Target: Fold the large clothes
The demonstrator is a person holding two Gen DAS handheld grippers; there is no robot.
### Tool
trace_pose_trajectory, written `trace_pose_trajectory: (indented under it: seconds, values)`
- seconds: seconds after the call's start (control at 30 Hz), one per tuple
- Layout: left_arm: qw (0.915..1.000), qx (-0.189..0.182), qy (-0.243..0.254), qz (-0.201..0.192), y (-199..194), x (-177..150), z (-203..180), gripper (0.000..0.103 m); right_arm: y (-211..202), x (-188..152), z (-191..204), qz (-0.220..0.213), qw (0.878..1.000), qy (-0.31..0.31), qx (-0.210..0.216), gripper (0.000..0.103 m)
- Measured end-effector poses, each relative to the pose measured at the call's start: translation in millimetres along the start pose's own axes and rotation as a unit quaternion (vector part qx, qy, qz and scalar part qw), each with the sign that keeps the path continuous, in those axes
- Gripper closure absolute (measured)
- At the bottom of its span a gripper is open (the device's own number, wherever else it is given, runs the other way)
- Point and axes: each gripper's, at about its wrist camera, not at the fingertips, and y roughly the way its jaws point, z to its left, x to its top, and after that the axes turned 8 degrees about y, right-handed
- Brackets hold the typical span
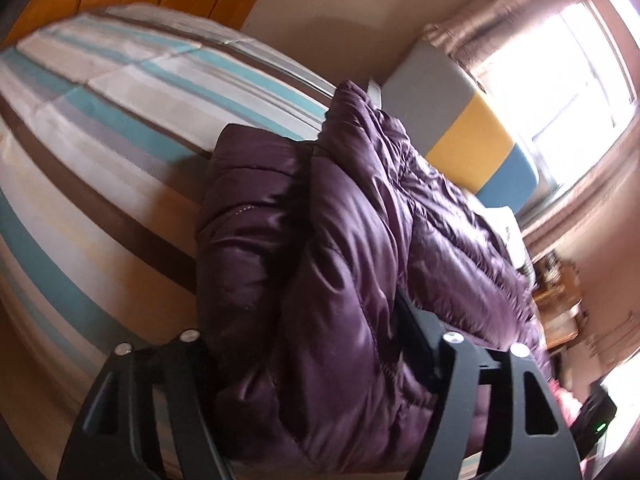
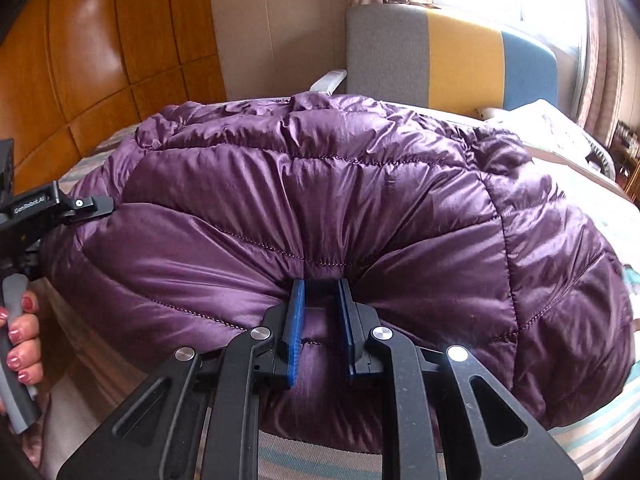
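A shiny purple quilted down jacket [image 2: 320, 208] lies bunched on the striped bed [image 1: 88, 128]. In the right wrist view my right gripper [image 2: 320, 292] has its blue-padded fingers [image 2: 294, 320] pinched on a fold of the jacket's near edge. In the left wrist view the jacket [image 1: 320, 240] fills the space between my left gripper's black fingers [image 1: 416, 320], whose tips are buried in the fabric. The left gripper [image 2: 96, 204] also shows at the far left of the right wrist view, at the jacket's left edge, held by a hand.
A grey, yellow and blue padded chair back [image 2: 452, 56] stands behind the bed near a bright window [image 1: 560, 72]. A wooden panelled headboard [image 2: 100, 60] is at the left. White bedding [image 2: 552, 124] lies at the far right, with wooden furniture [image 1: 560, 304] beyond.
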Motion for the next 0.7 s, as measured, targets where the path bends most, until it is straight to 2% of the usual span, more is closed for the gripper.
trace_pose_trajectory:
  seconds: [0.1,0.17,0.23,0.47,0.57,0.63,0.7]
  values:
    - [0.9987,-0.029,-0.040,0.009,6.2,0.2,5.4,0.061,0.0,-1.6,-1.6,-0.001,1.000,0.003,0.004,0.086]
    - [0.9993,-0.023,-0.029,0.002,3.6,0.5,-1.3,0.072,-0.5,-2.5,-0.2,-0.001,1.000,0.003,0.001,0.086]
    - [0.9997,-0.010,0.001,-0.023,-6.2,-0.1,-15.7,0.076,-0.3,-2.6,-1.8,-0.002,1.000,0.004,0.001,0.086]
    - [0.9925,-0.008,0.065,-0.103,-41.5,7.5,-61.2,0.081,-1.5,-2.3,-6.4,-0.003,1.000,0.021,0.005,0.086]
    - [0.9843,-0.013,0.113,-0.135,-54.7,13.6,-89.0,0.081,-6.8,-0.4,-14.6,-0.009,0.998,0.051,0.025,0.086]
    - [0.9770,-0.003,0.150,-0.152,-60.4,15.7,-106.1,0.081,-17.1,1.6,-23.1,-0.021,0.996,0.076,0.045,0.086]
    - [0.9718,0.002,0.171,-0.162,-64.9,16.2,-113.1,0.082,-31.5,3.8,-30.6,-0.046,0.994,0.089,0.044,0.086]
